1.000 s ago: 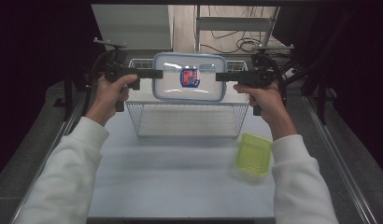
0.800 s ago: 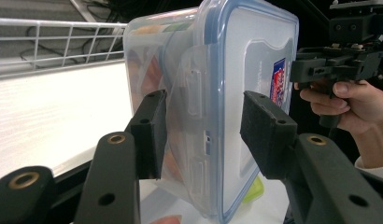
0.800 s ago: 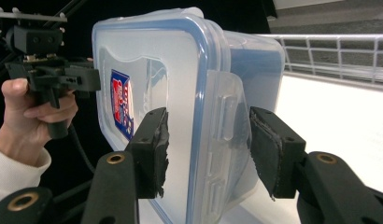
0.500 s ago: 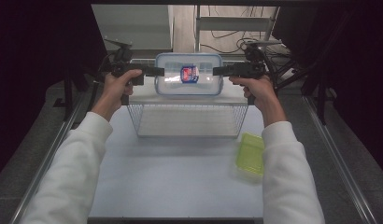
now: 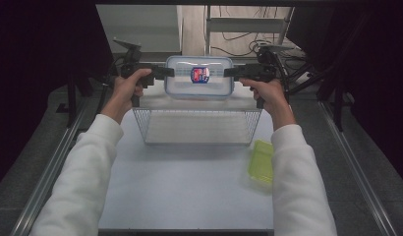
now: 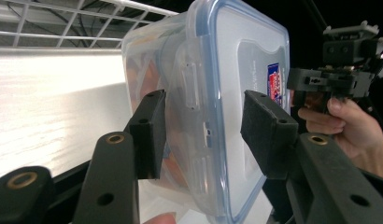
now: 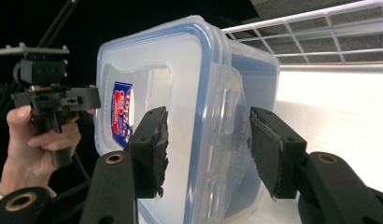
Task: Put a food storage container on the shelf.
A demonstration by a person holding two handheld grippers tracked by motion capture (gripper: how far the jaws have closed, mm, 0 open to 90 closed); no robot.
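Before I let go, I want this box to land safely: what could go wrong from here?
1. The clear lidded box hangs between the left tongs and right tongs, each clamped on one end. If one loosens first, the box may tip and drop.
2. It sits over the wire basket's far rim, so lowering it there could catch the wire.
3. The pads press on smooth plastic near the latch flaps, so the grip might slide.

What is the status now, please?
Left gripper and right gripper clamp the box by its ends. Box held beyond the basket. Nothing in the way; green lid aside.
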